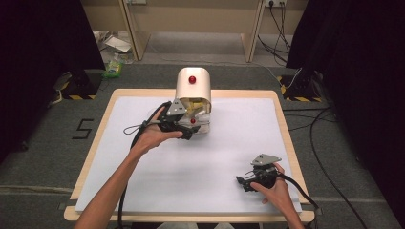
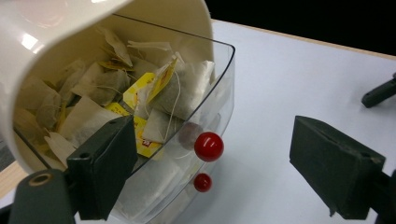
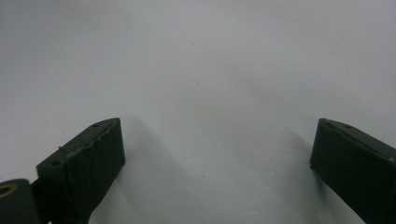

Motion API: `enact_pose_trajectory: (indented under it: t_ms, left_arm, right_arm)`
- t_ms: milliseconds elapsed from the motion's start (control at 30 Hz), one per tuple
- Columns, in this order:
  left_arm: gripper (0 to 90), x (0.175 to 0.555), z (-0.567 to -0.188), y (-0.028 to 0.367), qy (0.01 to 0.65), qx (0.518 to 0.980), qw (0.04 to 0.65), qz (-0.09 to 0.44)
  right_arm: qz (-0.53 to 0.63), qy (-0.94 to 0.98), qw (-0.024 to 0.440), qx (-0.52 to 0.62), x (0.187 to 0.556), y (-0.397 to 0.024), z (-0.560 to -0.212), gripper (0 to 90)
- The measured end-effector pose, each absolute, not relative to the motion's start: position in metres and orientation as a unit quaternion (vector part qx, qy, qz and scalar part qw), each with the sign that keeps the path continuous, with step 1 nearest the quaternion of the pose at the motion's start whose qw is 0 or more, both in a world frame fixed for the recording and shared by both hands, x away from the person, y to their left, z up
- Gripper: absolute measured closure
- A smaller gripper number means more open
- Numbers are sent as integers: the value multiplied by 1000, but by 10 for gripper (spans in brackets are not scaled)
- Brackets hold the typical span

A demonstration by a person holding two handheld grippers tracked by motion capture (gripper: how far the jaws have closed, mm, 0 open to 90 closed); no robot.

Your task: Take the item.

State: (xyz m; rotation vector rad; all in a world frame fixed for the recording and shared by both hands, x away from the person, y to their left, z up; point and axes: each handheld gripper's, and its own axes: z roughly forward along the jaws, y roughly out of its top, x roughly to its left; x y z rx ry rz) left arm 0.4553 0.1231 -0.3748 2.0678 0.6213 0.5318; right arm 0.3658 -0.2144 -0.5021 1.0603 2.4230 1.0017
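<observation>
- My right gripper [image 1: 244, 180] rests low on the white counter [image 1: 229, 143], close to me, jaws spread wide with nothing between them. I judge it is parked there to keep clear of the other hand's work.
- My left gripper [image 1: 190, 128] is further out, at the front of the tea box [image 1: 193, 88], jaws spread and gripping nothing. The red knob [image 2: 208, 146] sits between them, nearer my left jaw, so I am likely lined up to pinch it.
- The clear tray [image 2: 223, 88] hangs open under the cream lid [image 2: 28, 32], leaving the tea bags [image 2: 182, 88] in reach just beyond my left jaw.
- Hard to tell: the second red dot below the knob looks like a reflection. The box's back and base are hidden, and my hand covers part of the left gripper in the high view.
</observation>
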Motion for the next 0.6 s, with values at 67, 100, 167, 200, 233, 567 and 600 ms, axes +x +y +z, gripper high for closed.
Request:
enact_pose_trajectory:
  t_ms: [67,100,167,200,233,567,600]
  left_arm:
    - [149,453,-375,123,250,834,443,212]
    - [151,451,-376,124,251,834,443,211]
    - [159,447,-377,124,246,836,441,214]
    - [169,443,-377,125,248,835,443,212]
    - [174,443,-377,125,248,835,443,212]
    - [178,426,-381,126,242,835,447,211]
    - [178,425,-382,126,244,833,450,209]
  right_arm:
    - [350,846,156,370,366,-214,-502,37]
    - [350,846,156,370,366,-214,-502,37]
    - [350,846,156,370,366,-214,-502,37]
    - [350,846,157,369,366,-214,-502,37]
    - [350,846,157,369,366,-214,-502,37]
    - [350,846,157,370,366,-214,-502,37]
    - [350,846,156,371,366,-214,-502,37]
